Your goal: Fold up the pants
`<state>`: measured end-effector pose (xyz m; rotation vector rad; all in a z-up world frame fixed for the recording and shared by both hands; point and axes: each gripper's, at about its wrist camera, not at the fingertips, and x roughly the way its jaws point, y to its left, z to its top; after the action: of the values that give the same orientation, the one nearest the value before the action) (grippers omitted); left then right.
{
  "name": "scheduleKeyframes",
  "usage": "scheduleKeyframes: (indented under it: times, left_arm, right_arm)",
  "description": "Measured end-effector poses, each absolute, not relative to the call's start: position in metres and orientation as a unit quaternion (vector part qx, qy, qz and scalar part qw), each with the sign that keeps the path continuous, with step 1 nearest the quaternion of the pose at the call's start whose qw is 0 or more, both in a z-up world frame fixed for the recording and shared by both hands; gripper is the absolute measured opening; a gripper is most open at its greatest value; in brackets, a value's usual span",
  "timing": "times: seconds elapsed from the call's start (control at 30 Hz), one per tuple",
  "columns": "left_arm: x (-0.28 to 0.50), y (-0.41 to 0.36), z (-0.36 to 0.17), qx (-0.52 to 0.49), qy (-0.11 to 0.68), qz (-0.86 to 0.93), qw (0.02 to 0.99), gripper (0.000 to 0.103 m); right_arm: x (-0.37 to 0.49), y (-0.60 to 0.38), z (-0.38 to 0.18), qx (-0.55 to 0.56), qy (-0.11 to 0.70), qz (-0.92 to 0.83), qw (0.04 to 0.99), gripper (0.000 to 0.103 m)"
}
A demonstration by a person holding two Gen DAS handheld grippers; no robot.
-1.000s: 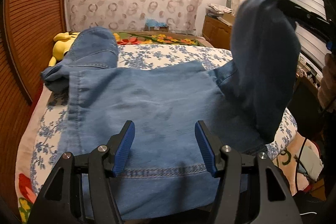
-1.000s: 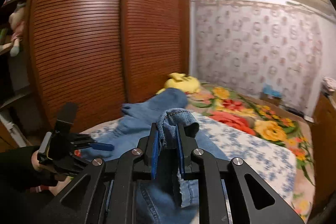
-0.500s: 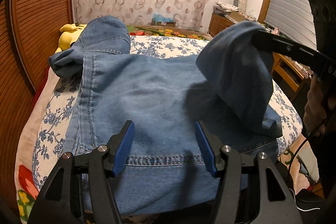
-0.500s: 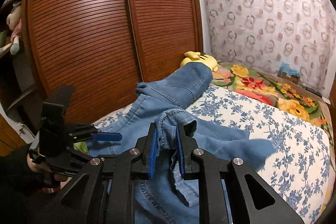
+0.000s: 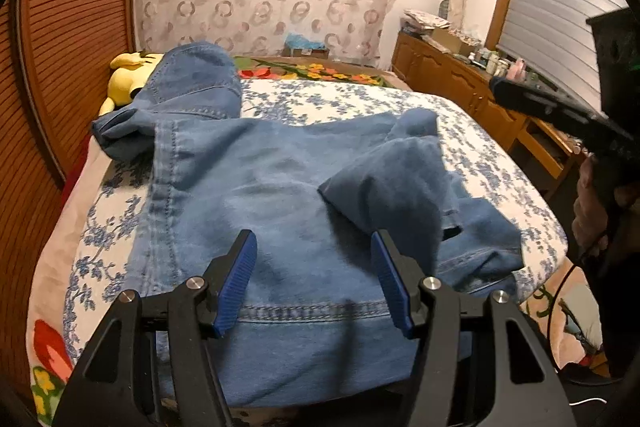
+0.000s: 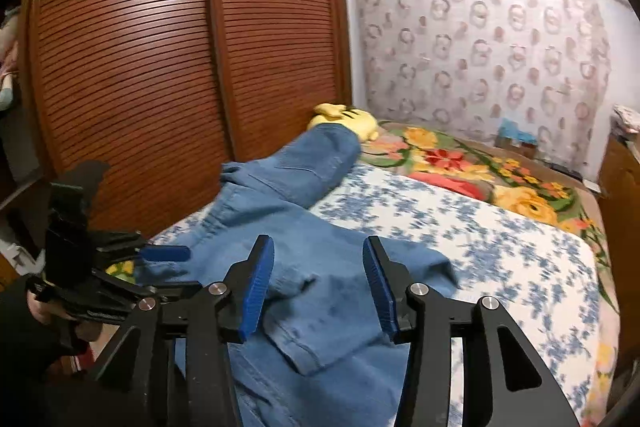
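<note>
Blue denim pants (image 5: 256, 187) lie spread over the bed, one leg reaching back toward the headboard. A folded-over flap of the pants (image 5: 400, 179) rests loosely on top at the right. My left gripper (image 5: 314, 279) hovers open just above the near hem, with nothing between its blue pads. My right gripper (image 6: 318, 283) has its jaws opening above the dropped flap (image 6: 320, 315), and the pads do not touch the cloth. The right gripper also shows at the right edge of the left wrist view (image 5: 552, 107), and the left gripper at the left of the right wrist view (image 6: 160, 253).
The bed carries a blue-flowered sheet (image 5: 480, 147) and a bright floral blanket (image 6: 480, 167) near the headboard. A yellow plush toy (image 5: 128, 79) lies by the slatted wooden wardrobe (image 6: 160, 67). A wooden dresser (image 5: 448, 79) stands at the right.
My right gripper sank and let go of the pants edge, its jaws spreading apart. The lifted cloth fell onto the pants. The left gripper stayed put.
</note>
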<state>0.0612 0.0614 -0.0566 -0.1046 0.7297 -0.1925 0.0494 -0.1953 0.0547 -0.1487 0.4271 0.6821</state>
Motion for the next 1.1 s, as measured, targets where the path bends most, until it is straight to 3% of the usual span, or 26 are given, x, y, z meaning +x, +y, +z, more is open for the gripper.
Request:
scheduleKeyframes:
  times: [0.37, 0.67, 1.1]
  left_arm:
    - [0.077, 0.030, -0.032, -0.029, 0.339, -0.131, 0.931, 0.060]
    - [0.110, 0.013, -0.044, 0.001, 0.362, -0.116, 0.925, 0.060]
    - [0.090, 0.019, -0.039, -0.016, 0.356, -0.130, 0.925, 0.060]
  right_arm:
    - [0.048, -0.206, 0.037, -0.067, 0.252, 0.295, 0.919, 0.048]
    - [0.041, -0.202, 0.041, -0.065, 0.255, 0.283, 0.922, 0.048]
    - [0.051, -0.205, 0.037, -0.059, 0.259, 0.281, 0.922, 0.048]
